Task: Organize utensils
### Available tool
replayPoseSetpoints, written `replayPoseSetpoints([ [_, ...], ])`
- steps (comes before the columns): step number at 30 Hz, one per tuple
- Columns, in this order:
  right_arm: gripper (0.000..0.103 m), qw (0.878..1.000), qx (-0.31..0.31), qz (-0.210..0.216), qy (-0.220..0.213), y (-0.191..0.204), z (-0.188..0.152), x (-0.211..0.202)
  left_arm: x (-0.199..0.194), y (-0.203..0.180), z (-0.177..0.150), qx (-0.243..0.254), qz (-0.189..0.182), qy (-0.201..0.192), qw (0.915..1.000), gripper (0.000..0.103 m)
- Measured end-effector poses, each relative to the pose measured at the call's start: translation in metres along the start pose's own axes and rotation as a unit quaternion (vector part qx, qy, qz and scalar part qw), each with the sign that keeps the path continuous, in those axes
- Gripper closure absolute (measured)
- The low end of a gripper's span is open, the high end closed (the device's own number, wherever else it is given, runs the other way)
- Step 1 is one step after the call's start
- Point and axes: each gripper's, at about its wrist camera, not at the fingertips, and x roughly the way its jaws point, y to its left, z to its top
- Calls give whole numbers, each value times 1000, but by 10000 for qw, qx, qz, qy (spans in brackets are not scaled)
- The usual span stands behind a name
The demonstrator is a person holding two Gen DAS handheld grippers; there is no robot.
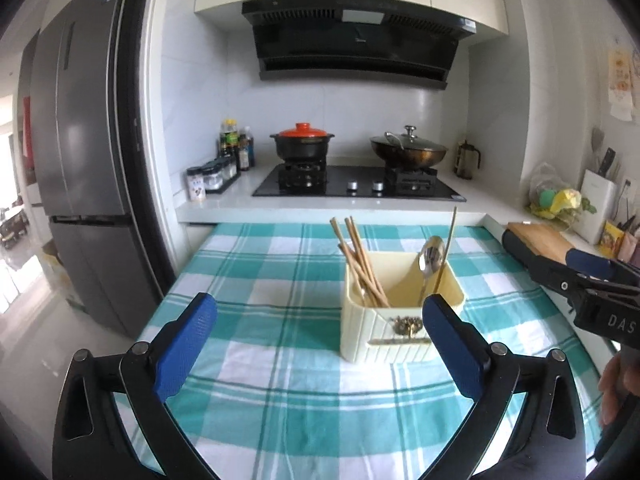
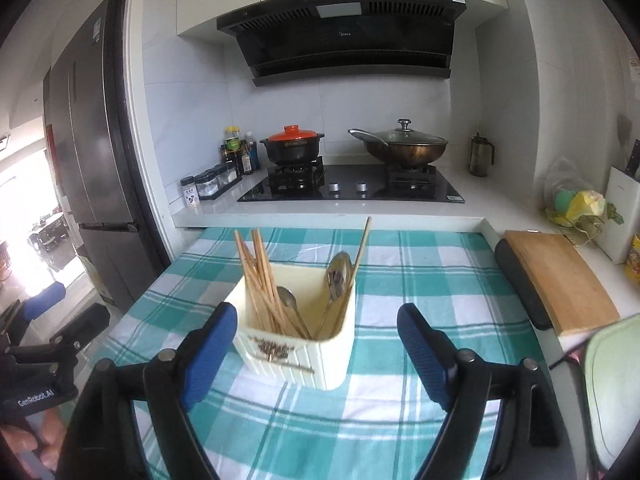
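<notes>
fingers (image 2: 210, 354) spread (empty), utensil holder (image 2: 296, 344) just ahead

A home kitchen: a black gas hob (image 1: 358, 184) is set into a white counter under a black range hood (image 1: 356, 40), with an orange-lidded clay pot (image 1: 302, 142) and a glass-lidded wok (image 1: 408, 150) on the burners. Sauce bottles (image 1: 236, 148) and spice jars (image 1: 210, 180) stand beside it, a tall grey fridge (image 1: 88, 152) at left, a wooden cutting board (image 2: 560, 280) at right
</notes>
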Motion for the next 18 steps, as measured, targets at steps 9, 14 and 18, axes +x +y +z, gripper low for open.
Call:
replayPoseSetpoints([
  [9,15,9998,33,-191,7,20,-55,-67,-47,-3,-36,109,11,388,9992,0],
  [14,0,9993,22,-296,-231,26,-64,-87,-66,-13,-45,297,-10,414,9987,0],
  [18,0,9994,37,-208,-266,29,-66,-94,-73,-19,-44,393,147,330,9986,0],
])
